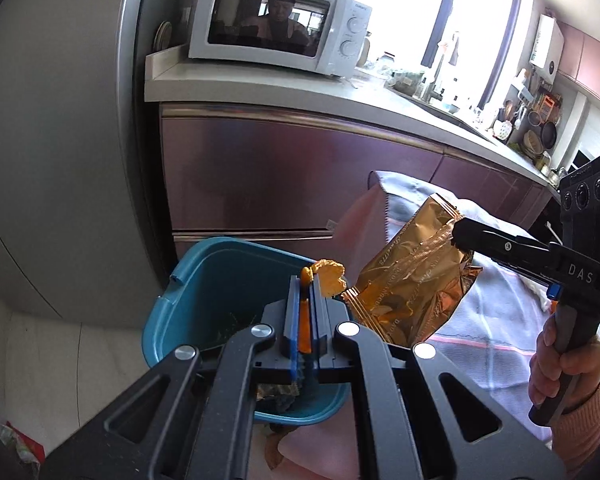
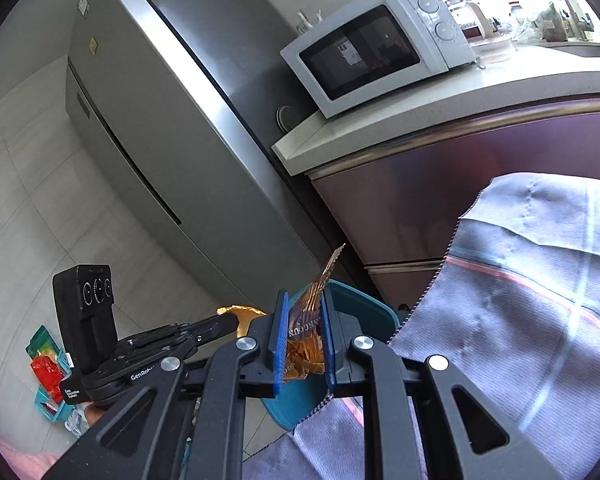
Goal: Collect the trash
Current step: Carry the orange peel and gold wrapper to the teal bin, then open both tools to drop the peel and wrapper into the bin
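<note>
My left gripper (image 1: 306,280) is shut on an orange peel scrap (image 1: 328,276) and holds it over the teal bin (image 1: 220,276). My right gripper (image 2: 304,308) is shut on a crumpled gold snack bag (image 2: 304,344), held just right of the bin above the cloth edge. In the left wrist view the gold bag (image 1: 412,280) hangs from the right gripper (image 1: 460,236). In the right wrist view the left gripper (image 2: 228,324) holds the peel (image 2: 242,316) beside the bin (image 2: 364,308). Some trash lies in the bin bottom.
A grey-blue striped cloth (image 2: 520,312) covers a table on the right. A steel fridge (image 2: 160,120) stands left, and a purple cabinet (image 1: 280,168) with a white microwave (image 1: 276,20) stands behind. Red and green wrappers (image 2: 48,368) lie on the tiled floor.
</note>
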Tool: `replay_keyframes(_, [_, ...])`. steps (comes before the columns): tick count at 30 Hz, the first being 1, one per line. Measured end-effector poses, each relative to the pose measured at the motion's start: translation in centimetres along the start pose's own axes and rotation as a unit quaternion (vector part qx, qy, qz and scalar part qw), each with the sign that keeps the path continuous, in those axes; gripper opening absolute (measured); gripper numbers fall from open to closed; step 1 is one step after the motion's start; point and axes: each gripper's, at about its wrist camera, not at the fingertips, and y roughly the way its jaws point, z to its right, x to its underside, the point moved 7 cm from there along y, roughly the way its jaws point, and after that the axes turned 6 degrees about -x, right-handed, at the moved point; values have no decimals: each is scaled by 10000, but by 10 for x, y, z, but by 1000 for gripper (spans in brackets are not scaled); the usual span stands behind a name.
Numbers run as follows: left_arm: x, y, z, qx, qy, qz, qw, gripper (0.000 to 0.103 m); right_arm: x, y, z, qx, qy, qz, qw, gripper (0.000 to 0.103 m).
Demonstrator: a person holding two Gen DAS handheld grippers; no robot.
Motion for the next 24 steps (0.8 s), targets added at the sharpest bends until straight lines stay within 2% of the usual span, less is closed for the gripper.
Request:
replay_keyframes(18, [10, 61, -32, -367, -121, -387, 9985, 5, 20, 82, 20, 332, 248, -752, 9963, 16])
replay_keyframes(24, [14, 78, -33, -466, -147, -515, 9975, 6, 27, 94, 27, 483, 358, -873, 9944, 27])
